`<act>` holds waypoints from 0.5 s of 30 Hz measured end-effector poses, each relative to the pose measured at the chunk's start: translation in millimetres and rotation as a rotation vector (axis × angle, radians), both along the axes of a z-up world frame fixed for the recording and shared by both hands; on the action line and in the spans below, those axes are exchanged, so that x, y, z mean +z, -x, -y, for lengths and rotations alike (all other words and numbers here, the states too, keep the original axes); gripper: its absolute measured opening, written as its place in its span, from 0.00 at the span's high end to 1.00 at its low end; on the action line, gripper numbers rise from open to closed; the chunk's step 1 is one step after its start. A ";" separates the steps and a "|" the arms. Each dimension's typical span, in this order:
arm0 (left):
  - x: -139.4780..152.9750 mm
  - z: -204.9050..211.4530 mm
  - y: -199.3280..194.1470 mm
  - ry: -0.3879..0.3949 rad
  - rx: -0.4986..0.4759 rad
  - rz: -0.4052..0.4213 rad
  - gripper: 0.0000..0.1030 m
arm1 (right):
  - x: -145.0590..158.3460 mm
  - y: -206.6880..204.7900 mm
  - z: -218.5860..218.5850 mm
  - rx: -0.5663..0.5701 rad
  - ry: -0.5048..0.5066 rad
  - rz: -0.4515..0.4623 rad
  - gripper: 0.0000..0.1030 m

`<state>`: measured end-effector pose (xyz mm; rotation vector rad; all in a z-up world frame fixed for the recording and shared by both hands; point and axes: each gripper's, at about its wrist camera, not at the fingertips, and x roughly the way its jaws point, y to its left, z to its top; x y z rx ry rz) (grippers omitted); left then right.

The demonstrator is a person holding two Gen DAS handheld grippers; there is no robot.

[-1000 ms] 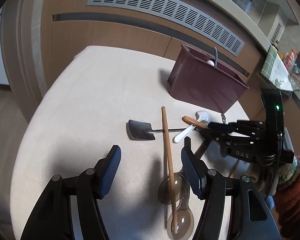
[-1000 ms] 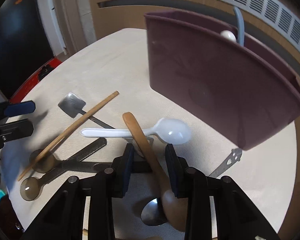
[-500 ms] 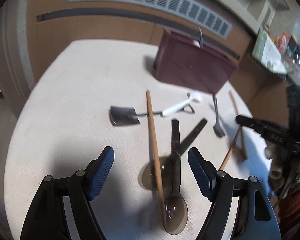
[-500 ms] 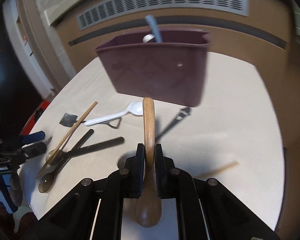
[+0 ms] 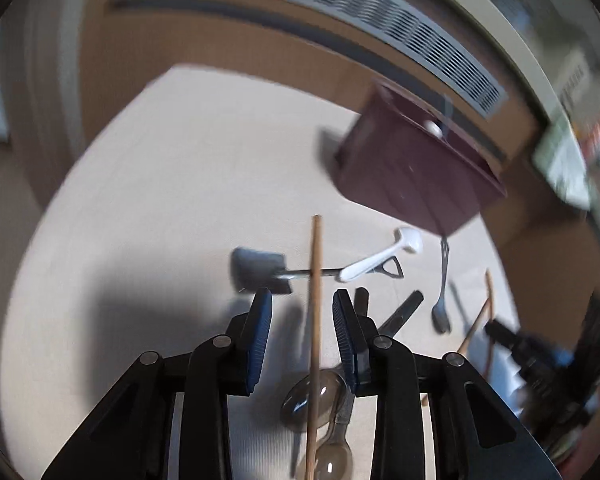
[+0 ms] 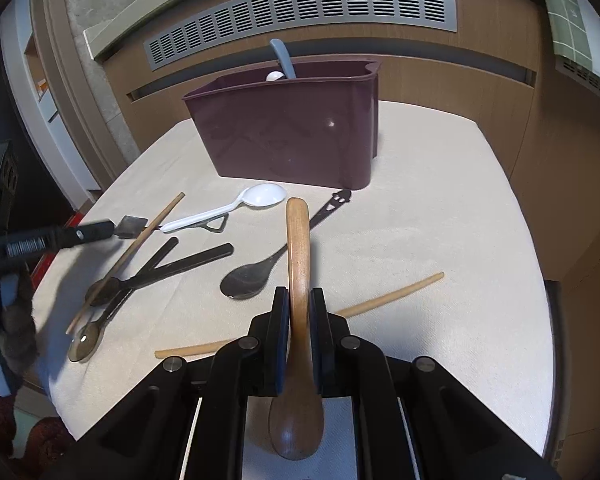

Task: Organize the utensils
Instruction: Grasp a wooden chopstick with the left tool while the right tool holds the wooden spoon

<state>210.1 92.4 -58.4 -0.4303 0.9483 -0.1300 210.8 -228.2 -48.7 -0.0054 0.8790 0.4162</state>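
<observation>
A pale cloth-covered worktop (image 6: 440, 208) stands before a brown wall panel with a long grey vent grille (image 6: 300, 8). At its far side sits a maroon utensil bin (image 6: 288, 128), with a grey handle (image 6: 283, 58) and a white knob poking above the rim.

The right hand-held gripper (image 6: 299, 334) is clamped on a wooden spoon (image 6: 298, 280), held clear of the cloth; its handle points toward the bin and its bowl lies back between the gripper's arms.

The left hand-held gripper (image 5: 301, 334) is open, its blue pads (image 5: 260, 334) standing either side of a long wooden stick (image 5: 315, 300) without touching it. That stick lies across two translucent brown spoons (image 5: 316, 398) and the handle of a small shovel-shaped metal spoon (image 5: 260, 270).

Beyond lie a white plastic spoon (image 6: 240, 204), a dark metal spoon (image 6: 248, 280) with a cut-out face on its handle, and another wooden stick (image 6: 388, 298).
</observation>
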 end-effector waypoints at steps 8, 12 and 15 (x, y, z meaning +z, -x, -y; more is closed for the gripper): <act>-28.3 -40.5 -8.0 0.190 0.191 -0.088 0.69 | -11.2 -3.5 6.0 -0.030 -0.033 -0.039 0.91; -32.7 -31.6 -23.2 0.192 0.195 -0.079 0.69 | -11.0 -1.4 2.0 -0.018 -0.025 -0.033 0.91; -31.6 -21.3 -35.4 0.151 0.189 -0.051 0.69 | -11.7 -0.8 -0.2 -0.015 -0.022 -0.034 0.91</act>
